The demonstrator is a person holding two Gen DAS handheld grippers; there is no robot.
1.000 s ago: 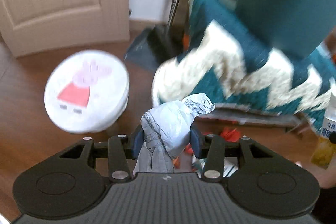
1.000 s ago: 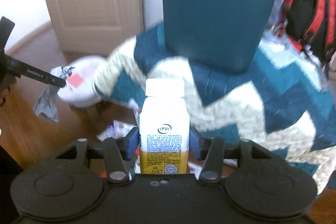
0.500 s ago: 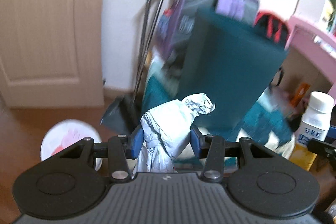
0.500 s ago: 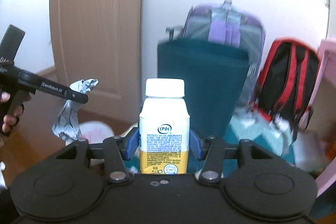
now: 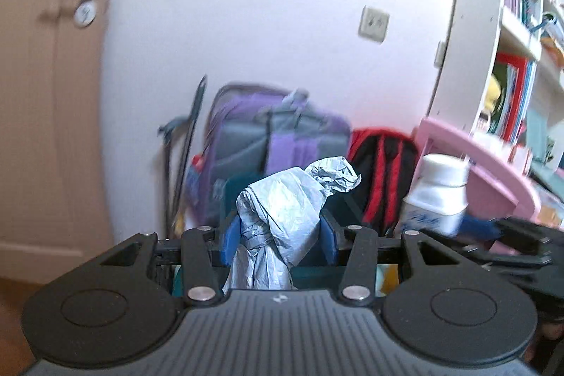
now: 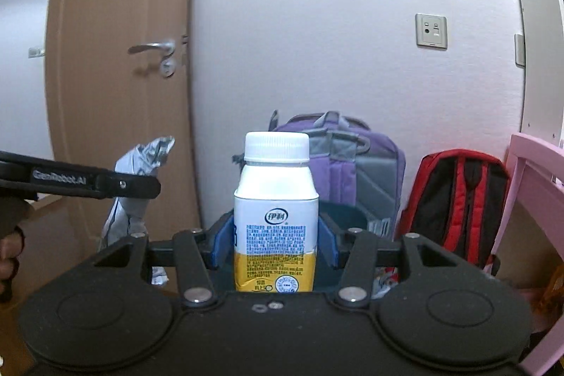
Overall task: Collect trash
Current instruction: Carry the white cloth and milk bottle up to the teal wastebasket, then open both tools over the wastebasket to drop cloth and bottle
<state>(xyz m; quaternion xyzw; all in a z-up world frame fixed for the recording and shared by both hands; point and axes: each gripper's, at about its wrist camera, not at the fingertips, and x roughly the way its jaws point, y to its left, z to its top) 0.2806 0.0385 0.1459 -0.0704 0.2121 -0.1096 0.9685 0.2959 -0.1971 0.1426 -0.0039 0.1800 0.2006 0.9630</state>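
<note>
My left gripper (image 5: 278, 235) is shut on a crumpled silver-grey wrapper (image 5: 282, 210) that sticks up between its blue pads. My right gripper (image 6: 275, 240) is shut on a white and yellow milk bottle (image 6: 275, 217) with a white cap, held upright. In the right wrist view the left gripper (image 6: 134, 185) shows at the left with the wrapper (image 6: 141, 161). In the left wrist view the bottle (image 5: 439, 196) shows at the right. Both are held high, level with the bags against the wall. A dark teal bin (image 6: 347, 215) stands just behind the bottle.
A purple backpack (image 6: 356, 157) and a red and black backpack (image 6: 458, 199) lean on the white wall. A wooden door (image 6: 116, 94) is at the left. A pink desk (image 5: 476, 164) and white bookshelf (image 5: 493, 41) are at the right.
Both grippers have risen and tilted up with their loads. The floor, the blanket and the round Peppa Pig stool have dropped out of view; the wall and bags now fill it.
</note>
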